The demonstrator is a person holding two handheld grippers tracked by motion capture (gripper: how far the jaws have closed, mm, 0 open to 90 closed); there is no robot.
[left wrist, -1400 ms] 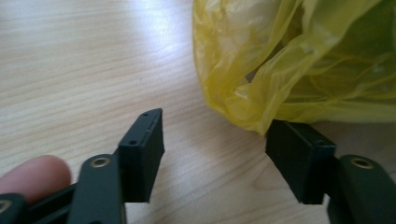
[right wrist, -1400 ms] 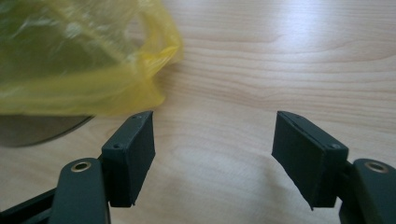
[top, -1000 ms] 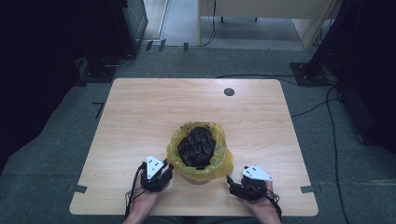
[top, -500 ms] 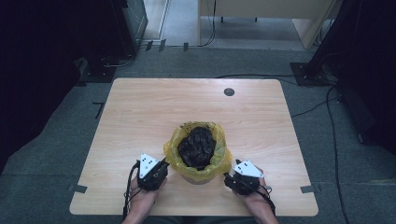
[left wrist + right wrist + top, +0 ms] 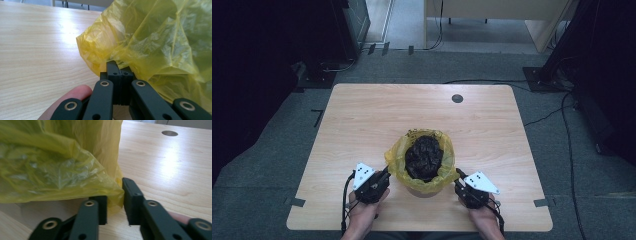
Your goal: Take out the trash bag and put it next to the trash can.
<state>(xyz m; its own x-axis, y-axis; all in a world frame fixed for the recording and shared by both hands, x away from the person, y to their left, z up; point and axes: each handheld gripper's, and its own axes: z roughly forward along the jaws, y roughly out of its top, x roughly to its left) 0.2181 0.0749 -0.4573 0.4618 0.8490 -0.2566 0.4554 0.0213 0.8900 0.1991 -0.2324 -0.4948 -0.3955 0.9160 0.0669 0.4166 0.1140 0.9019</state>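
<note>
Yellow bag (image 5: pixel 422 167) sits near the table's (image 5: pixel 362 115) front edge, left tongs (image 5: pixel 119 75) clamped on its rim, right tongs (image 5: pixel 115 197) open astride it; I'd close squarely before lifting.

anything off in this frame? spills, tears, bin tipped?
Nothing stands out. The bin sits upright on the table, its yellow bag folded over the rim with the dark contents inside. No spill or visible tear. The left gripper is shut on the bag's edge; the right gripper is open around it.
</note>
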